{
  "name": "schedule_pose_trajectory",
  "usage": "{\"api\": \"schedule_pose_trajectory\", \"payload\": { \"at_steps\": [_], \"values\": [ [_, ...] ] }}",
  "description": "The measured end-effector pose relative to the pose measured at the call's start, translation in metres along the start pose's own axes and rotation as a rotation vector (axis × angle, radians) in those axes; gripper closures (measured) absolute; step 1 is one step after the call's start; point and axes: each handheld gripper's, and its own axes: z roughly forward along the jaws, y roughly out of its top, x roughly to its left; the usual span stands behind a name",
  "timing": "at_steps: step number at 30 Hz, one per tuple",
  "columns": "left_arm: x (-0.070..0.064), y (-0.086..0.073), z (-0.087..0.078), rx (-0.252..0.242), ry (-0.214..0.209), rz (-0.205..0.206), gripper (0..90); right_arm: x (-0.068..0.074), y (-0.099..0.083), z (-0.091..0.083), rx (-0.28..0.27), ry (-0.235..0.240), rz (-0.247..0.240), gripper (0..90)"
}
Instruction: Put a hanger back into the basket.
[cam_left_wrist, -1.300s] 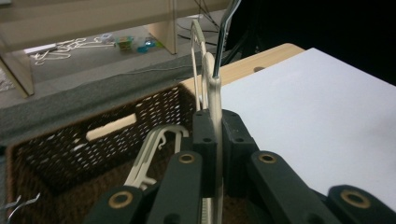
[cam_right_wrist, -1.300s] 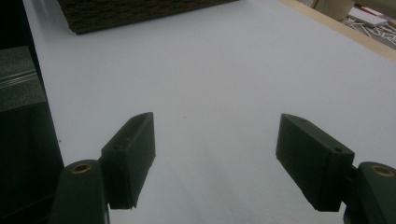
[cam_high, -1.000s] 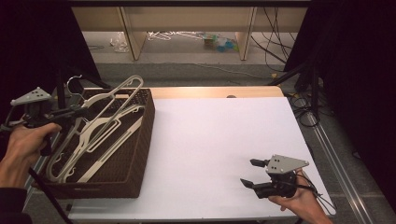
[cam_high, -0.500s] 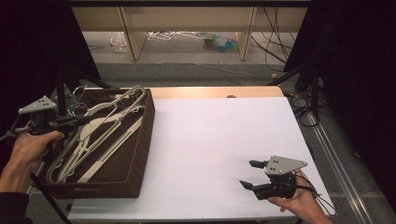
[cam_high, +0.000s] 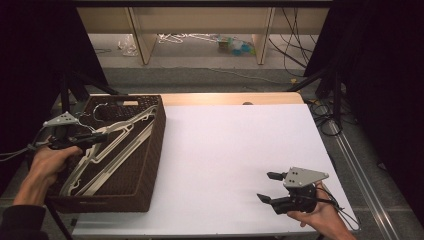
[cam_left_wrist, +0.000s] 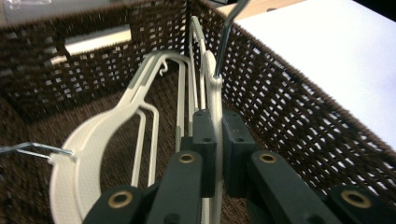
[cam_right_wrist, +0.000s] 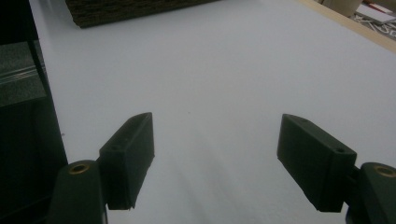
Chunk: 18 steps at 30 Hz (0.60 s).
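A dark brown wicker basket (cam_high: 150, 150) stands on the left of the white table and holds several cream plastic hangers (cam_high: 117, 145) with metal hooks. My left gripper (cam_high: 102, 136) is over the basket, shut on the neck of one cream hanger (cam_left_wrist: 215, 100) just below its wire hook. A second hanger (cam_left_wrist: 93, 144) lies beside it in the basket (cam_left_wrist: 303, 116). My right gripper (cam_high: 265, 187) rests low over the table's front right, open with nothing between its jaws (cam_right_wrist: 215, 154).
The white tabletop (cam_high: 240, 150) stretches between basket and right gripper. Beyond the table's far wooden edge are shelf legs, cables and clutter on the floor (cam_high: 200, 40). Black stands and cables (cam_high: 325, 100) sit at the right.
My left gripper has lowered the held hanger down into the basket and moved inward. The right gripper has stayed in place, open.
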Motion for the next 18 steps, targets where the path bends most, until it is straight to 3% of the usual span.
{"api": "schedule_pose_trajectory", "payload": {
  "at_steps": [2,5,7,9,10,12,18],
  "values": [
    [0.002,-0.003,0.005,0.011,0.006,-0.024,85.3,0.000,0.000,0.000,0.004,0.002,-0.005,28.1],
    [0.003,-0.006,0.010,0.037,0.030,-0.025,85.0,0.000,-0.001,0.000,0.006,0.000,-0.002,28.1],
    [0.005,-0.008,0.012,0.035,0.012,-0.051,84.9,0.000,-0.001,0.000,0.006,0.001,-0.001,28.1],
    [0.006,-0.010,0.012,0.048,0.028,-0.050,85.0,-0.001,-0.001,0.001,0.005,0.001,-0.001,28.1],
    [0.006,-0.010,0.013,0.034,0.027,-0.069,84.9,0.000,-0.001,0.001,0.006,-0.001,0.000,28.1],
    [0.009,-0.010,0.012,0.058,0.067,-0.043,84.0,0.000,-0.001,0.001,0.009,0.001,0.001,28.1],
    [0.014,-0.012,0.014,0.073,0.147,-0.049,81.1,0.000,-0.001,0.001,0.005,0.001,-0.001,28.0]
  ]
}}
